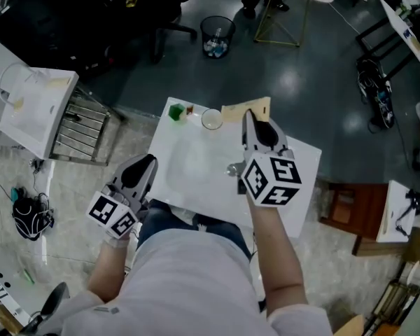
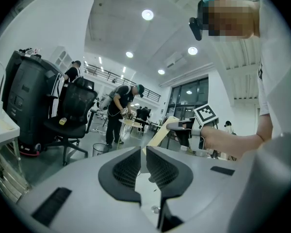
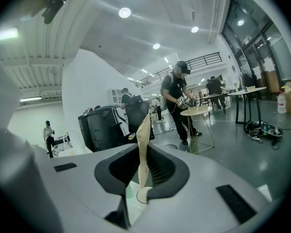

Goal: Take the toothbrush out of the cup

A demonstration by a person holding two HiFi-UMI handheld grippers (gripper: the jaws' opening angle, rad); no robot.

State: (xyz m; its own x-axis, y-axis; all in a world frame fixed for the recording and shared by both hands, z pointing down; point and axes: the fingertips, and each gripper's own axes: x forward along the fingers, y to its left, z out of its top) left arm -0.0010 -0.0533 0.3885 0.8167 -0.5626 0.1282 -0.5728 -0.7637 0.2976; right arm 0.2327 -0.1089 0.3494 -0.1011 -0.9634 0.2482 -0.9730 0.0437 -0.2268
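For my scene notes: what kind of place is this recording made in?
Probably an open workshop or lab hall: polished grey floor, a black office chair, a waste bin, and another person working at a round table.

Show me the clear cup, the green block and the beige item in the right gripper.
clear cup (image 1: 211, 119), head view, middle of its mouth.
green block (image 1: 176, 111), head view, top face.
beige item (image 1: 232, 113), head view, its left end.

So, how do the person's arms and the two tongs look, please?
Both the left tongs and the right tongs have smooth grey shells and black ribbed pads. Each carries a white cube printed with black square markers. The person wears a pale short-sleeved shirt, and the forearms are bare.
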